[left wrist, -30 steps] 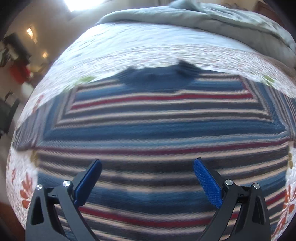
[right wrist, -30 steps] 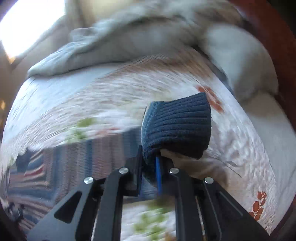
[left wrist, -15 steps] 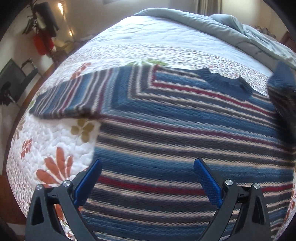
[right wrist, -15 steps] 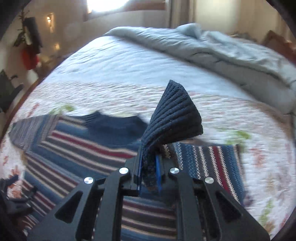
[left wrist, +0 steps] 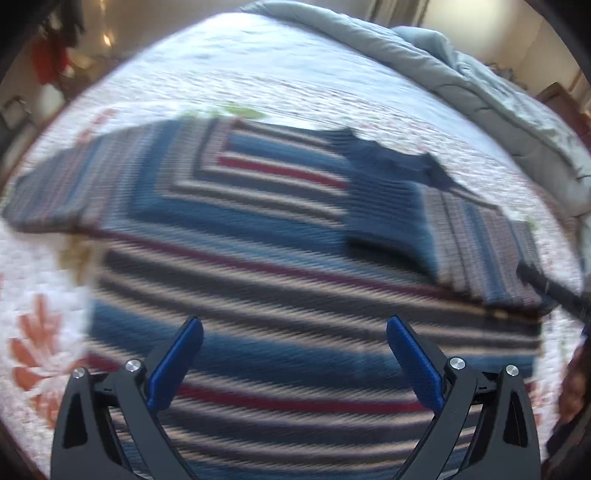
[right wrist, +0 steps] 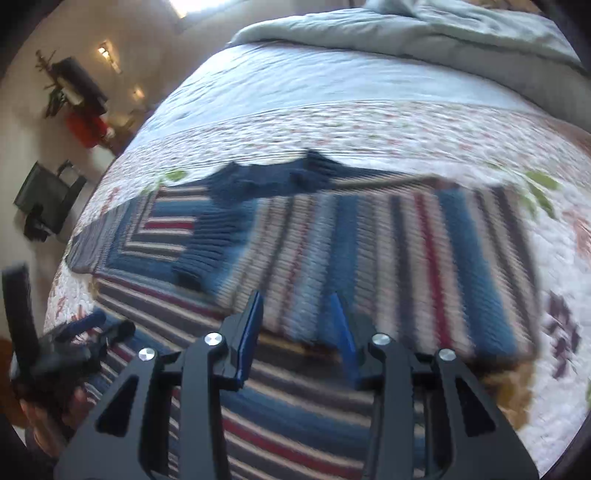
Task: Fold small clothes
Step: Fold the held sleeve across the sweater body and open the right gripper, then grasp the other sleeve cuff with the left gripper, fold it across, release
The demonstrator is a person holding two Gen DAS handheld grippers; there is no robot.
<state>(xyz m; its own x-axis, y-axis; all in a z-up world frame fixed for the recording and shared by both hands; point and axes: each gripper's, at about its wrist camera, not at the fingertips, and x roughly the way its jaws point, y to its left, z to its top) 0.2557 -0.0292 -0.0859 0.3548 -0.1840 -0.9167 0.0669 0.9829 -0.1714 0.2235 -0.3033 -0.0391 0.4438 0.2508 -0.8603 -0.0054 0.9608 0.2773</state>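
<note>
A striped knit sweater (left wrist: 258, 266) in blue, red and cream lies flat on the bed, also in the right wrist view (right wrist: 295, 387). Its right sleeve (left wrist: 480, 240) is folded across the chest, with the dark blue ribbed cuff (left wrist: 384, 210) lying near the navy collar (left wrist: 388, 162); the sleeve (right wrist: 406, 258) and cuff (right wrist: 210, 247) also show in the right wrist view. Its left sleeve (left wrist: 66, 192) stretches out to the left. My left gripper (left wrist: 293, 362) is open and empty above the lower body of the sweater. My right gripper (right wrist: 297, 325) is open and empty, just before the folded sleeve.
The bed has a white floral quilt (left wrist: 258, 74) and a grey duvet (right wrist: 406, 33) bunched at the far end. The left gripper and the hand holding it (right wrist: 55, 362) show at the left of the right wrist view. Furniture (right wrist: 48, 199) stands beyond the bed's left side.
My right gripper carried the cuff over the sweater, laid the sleeve across the chest, opened and let it go. My left gripper stayed open and shifted slightly.
</note>
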